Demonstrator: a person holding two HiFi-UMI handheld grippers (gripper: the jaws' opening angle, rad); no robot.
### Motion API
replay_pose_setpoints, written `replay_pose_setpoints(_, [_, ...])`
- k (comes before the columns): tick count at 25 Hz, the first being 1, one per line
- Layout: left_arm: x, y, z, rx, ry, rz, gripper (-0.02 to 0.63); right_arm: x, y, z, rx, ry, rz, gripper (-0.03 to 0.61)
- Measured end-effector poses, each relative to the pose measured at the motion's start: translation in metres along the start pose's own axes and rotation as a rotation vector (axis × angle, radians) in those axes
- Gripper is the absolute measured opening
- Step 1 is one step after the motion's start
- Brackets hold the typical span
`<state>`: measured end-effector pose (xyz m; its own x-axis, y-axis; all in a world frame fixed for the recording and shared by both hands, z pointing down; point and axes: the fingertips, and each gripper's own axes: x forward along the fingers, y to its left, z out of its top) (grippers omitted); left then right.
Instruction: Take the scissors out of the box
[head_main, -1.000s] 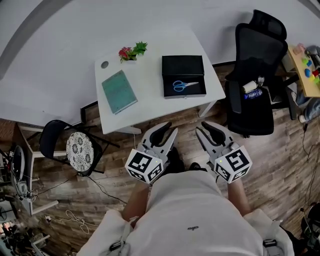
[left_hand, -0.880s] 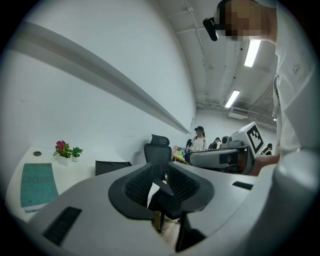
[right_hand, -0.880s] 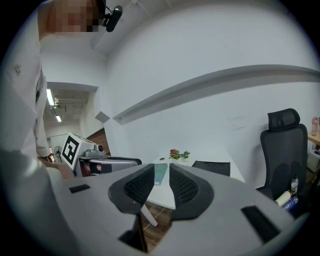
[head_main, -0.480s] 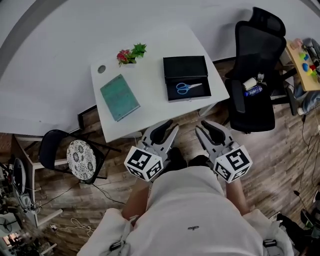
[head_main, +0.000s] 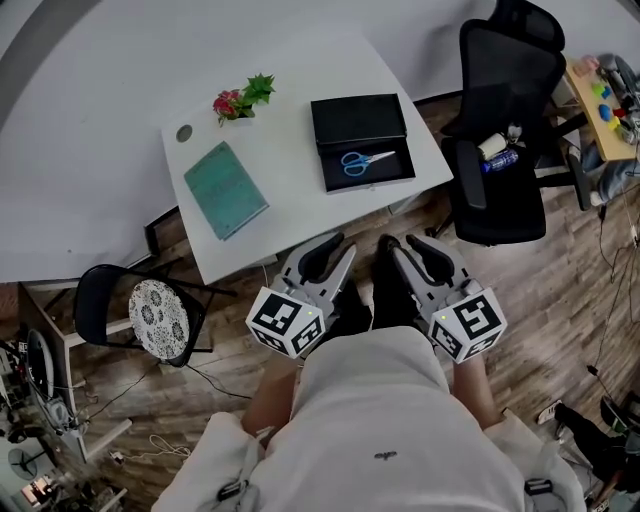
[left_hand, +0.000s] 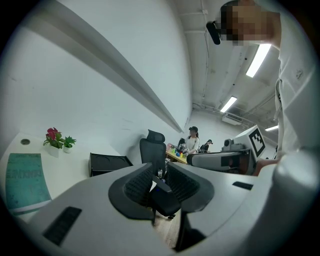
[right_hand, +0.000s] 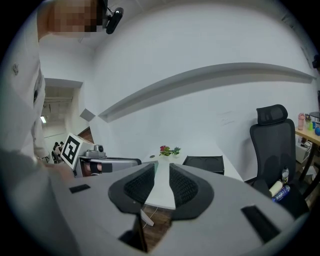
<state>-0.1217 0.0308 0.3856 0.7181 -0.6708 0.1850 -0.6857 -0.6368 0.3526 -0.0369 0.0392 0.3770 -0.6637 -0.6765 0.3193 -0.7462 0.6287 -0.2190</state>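
Both pairs of jaws are spread and empty: left gripper (head_main: 338, 251) and right gripper (head_main: 409, 249) hover short of the table's (head_main: 300, 205) near edge. Scissors (head_main: 366, 161) lie flat in the open box (head_main: 359, 120) by its right edge; probably light, stiff, slick-bladed, so best pinched at the blue handles

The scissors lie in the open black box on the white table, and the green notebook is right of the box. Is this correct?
Only the side is wrong: the head view shows the green notebook left of the black box; the scissors do lie in it.
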Motion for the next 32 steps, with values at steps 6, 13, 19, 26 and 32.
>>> replay_pose_setpoints(6, [0.014, 0.007, -0.002, -0.001, 0.026, 0.013, 0.103, 0.01, -0.013, 0.007, 0.003, -0.01, 0.019, 0.1])
replay_pose_setpoints(13, [0.042, 0.015, 0.007, 0.013, 0.057, 0.014, 0.103, 0.022, -0.035, 0.018, 0.02, -0.013, 0.025, 0.1])
replay_pose_setpoints(19, [0.074, 0.025, 0.018, 0.016, 0.071, 0.032, 0.103, 0.036, -0.071, 0.034, 0.022, -0.018, 0.042, 0.1])
replay_pose_setpoints(26, [0.112, 0.044, 0.024, 0.008, 0.103, 0.083, 0.103, 0.061, -0.11, 0.044, 0.024, 0.0, 0.102, 0.098])
replay_pose_setpoints(32, [0.14, 0.061, 0.026, -0.005, 0.125, 0.145, 0.103, 0.079, -0.145, 0.054, 0.039, 0.015, 0.144, 0.098])
